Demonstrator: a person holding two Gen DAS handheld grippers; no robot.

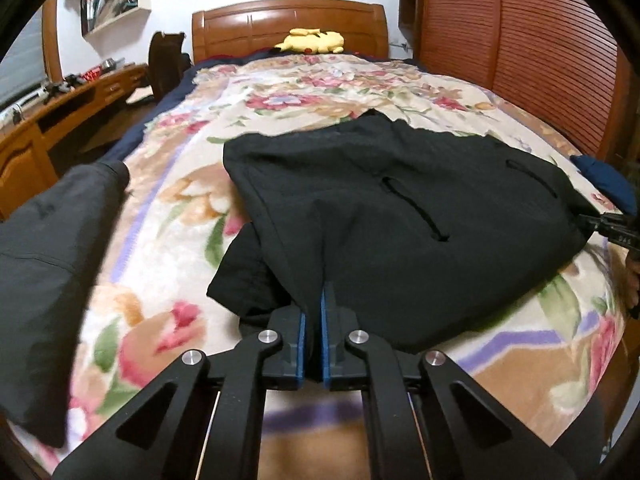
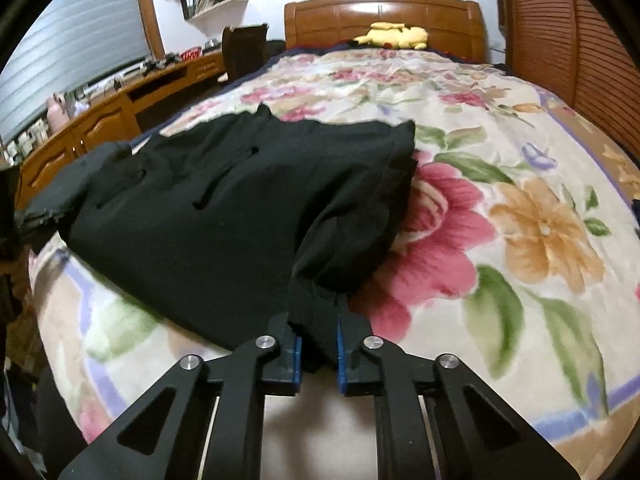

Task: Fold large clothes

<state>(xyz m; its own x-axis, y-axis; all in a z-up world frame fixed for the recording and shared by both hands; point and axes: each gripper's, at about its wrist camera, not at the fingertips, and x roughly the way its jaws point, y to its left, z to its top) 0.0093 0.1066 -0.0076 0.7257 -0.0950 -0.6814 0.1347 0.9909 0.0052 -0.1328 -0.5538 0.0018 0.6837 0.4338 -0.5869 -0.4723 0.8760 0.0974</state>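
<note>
A black garment [image 1: 400, 216] is lying partly folded on the flowered blanket [image 1: 168, 216] that is covering the bed, its near edge facing both grippers. The left gripper [image 1: 313, 300] is pinching the garment's near left corner, its blue-padded fingers [image 1: 325, 320] sitting nearly together with thin cloth between them. The right gripper [image 2: 316, 320] is clamping a thicker bunch of cloth at the near right corner, with its fingers [image 2: 341, 344] pressing on both sides of the fold. Two slit pockets are showing on the garment's upper face. A yellow plush toy [image 2: 396, 36] is resting by the wooden headboard [image 2: 384, 12], well apart from the garment.
</note>
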